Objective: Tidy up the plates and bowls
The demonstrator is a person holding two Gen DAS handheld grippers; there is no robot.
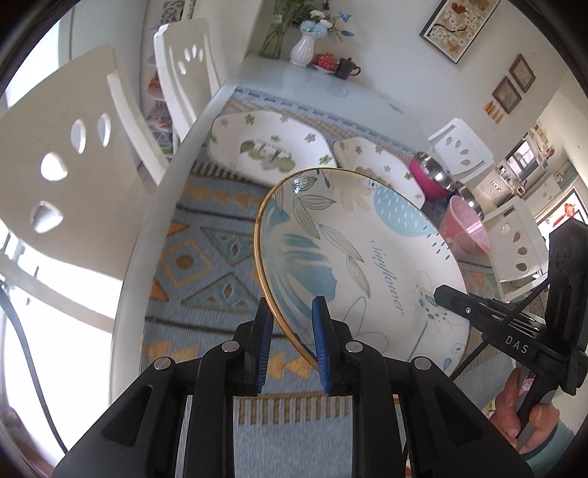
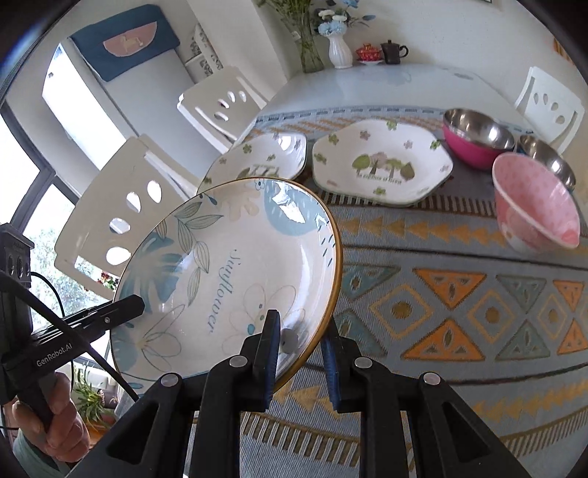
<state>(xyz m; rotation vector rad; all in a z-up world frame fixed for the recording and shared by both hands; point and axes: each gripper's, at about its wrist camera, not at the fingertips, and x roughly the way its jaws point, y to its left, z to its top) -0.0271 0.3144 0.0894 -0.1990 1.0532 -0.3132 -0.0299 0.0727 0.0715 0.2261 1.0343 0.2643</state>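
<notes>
I worked in a home dining room. White cut-out chairs ringed the tabletop, which wore a patterned woven cloth. A vase of flowers and teapot stood at its far end; framed pictures hung on the wall.

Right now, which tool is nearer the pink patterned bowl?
Right. The right tool grips the blue-leaf plate's rim on the side facing the pink patterned bowl; the left tool grips the opposite rim.
</notes>
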